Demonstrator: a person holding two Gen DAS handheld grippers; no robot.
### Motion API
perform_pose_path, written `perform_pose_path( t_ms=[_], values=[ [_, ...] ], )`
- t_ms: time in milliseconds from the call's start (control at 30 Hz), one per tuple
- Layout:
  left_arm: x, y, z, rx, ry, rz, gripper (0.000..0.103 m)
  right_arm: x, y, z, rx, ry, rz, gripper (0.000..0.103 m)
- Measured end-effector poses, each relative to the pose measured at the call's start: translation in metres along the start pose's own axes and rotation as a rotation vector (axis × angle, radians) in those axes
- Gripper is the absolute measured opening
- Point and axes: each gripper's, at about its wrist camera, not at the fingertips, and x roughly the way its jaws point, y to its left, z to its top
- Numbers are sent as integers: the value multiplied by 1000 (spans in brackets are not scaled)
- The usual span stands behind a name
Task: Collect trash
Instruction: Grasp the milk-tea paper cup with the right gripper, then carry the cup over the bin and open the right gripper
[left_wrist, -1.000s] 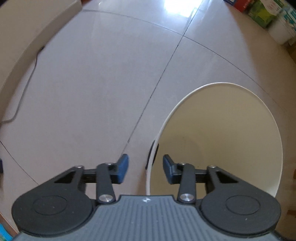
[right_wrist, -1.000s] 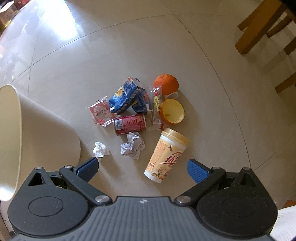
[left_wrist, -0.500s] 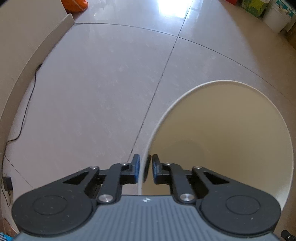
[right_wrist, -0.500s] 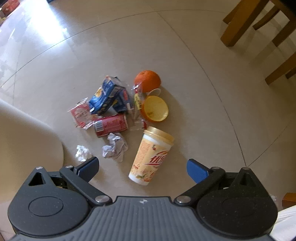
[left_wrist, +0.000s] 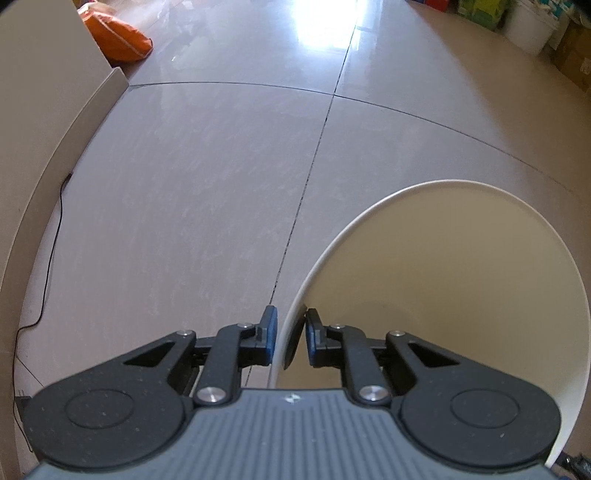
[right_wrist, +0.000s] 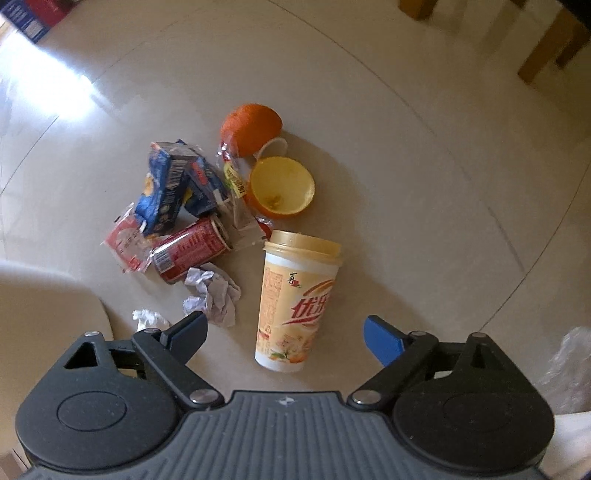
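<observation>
A cream waste bin (left_wrist: 461, 184) stands on the tiled floor, and its rim runs between the pads of my left gripper (left_wrist: 290, 336). The pads pinch the rim while the jaws are opening slightly. In the right wrist view the bin (right_wrist: 44, 295) shows at the left edge. My right gripper (right_wrist: 286, 328) hangs wide over a tall paper cup (right_wrist: 295, 295); its jaws are closing, with the cup between them but untouched. Beyond lie a red can (right_wrist: 188, 249), blue cartons (right_wrist: 162, 192), an orange (right_wrist: 251, 125), a hollow peel half (right_wrist: 282, 186), crumpled paper (right_wrist: 212, 295) and a red-white wrapper (right_wrist: 125, 243).
Wooden furniture legs (right_wrist: 535, 62) stand at the far right, a clear plastic bag (right_wrist: 569, 358) lies at the right edge. A wall base (left_wrist: 37, 147) with a black cable (left_wrist: 55, 229) runs along the left; an orange bag (left_wrist: 118, 40) and a white bucket (left_wrist: 528, 26) sit far off.
My left jaws came together onto the bin's rim. My right gripper sank toward the paper cup, which now looks larger, and its jaws narrowed a little.
</observation>
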Motion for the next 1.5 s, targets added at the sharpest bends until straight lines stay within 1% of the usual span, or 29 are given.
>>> perform_pose_path(
  t_ms=[100, 133, 167, 267, 333, 400, 467, 533, 567, 600, 733, 767, 900, 1033, 1167, 1300, 1433, 1500],
  values=[
    [2, -2, 5, 3, 17, 0, 14, 27, 1, 2, 32, 13, -7, 95],
    [4, -7, 12, 1, 26, -1, 14, 36, 2, 3, 44, 17, -14, 95],
    [1, -10, 13, 2, 27, -7, 14, 45, 3, 4, 54, 19, -22, 94],
    [1, -7, 14, 10, 39, -20, 14, 72, 5, 6, 76, 14, -40, 93],
    [2, -5, 14, 19, 39, -22, 14, 90, 6, 8, 84, 25, -67, 92],
    [3, -1, 15, 7, 43, -37, 14, 104, 5, 9, 109, 36, -91, 90],
    [5, 5, 17, -21, 59, -62, 14, 115, 3, 10, 121, 42, -97, 89],
    [7, 8, 18, -29, 63, -76, 14, 124, 2, 10, 115, 46, -115, 83],
    [8, 11, 19, -28, 65, -81, 13, 128, 2, 10, 113, 53, -114, 78],
    [8, 12, 20, -27, 67, -84, 13, 132, 1, 10, 111, 64, -109, 75],
    [10, 13, 22, 9, 69, -70, 11, 134, -1, 11, 103, 53, -143, 75],
    [8, 5, 18, 17, 66, -64, 11, 134, -2, 12, 103, 53, -151, 74],
    [7, -2, 19, 38, 74, -52, 11, 126, -3, 16, 93, 37, -171, 74],
    [8, -6, 18, 42, 82, -52, 11, 109, 8, 24, 75, 23, -186, 74],
    [8, -3, 20, 49, 86, -65, 10, 78, 28, 35, 2, -8, -194, 74],
    [10, 0, 22, 51, 92, -75, 10, 36, 49, 46, -91, -23, -151, 74],
    [10, -3, 23, 77, 95, -50, 10, -15, 84, 57, -238, -57, -96, 74],
    [11, -6, 24, 82, 97, -39, 10, -43, 100, 59, -310, -77, -46, 74]
  ],
)
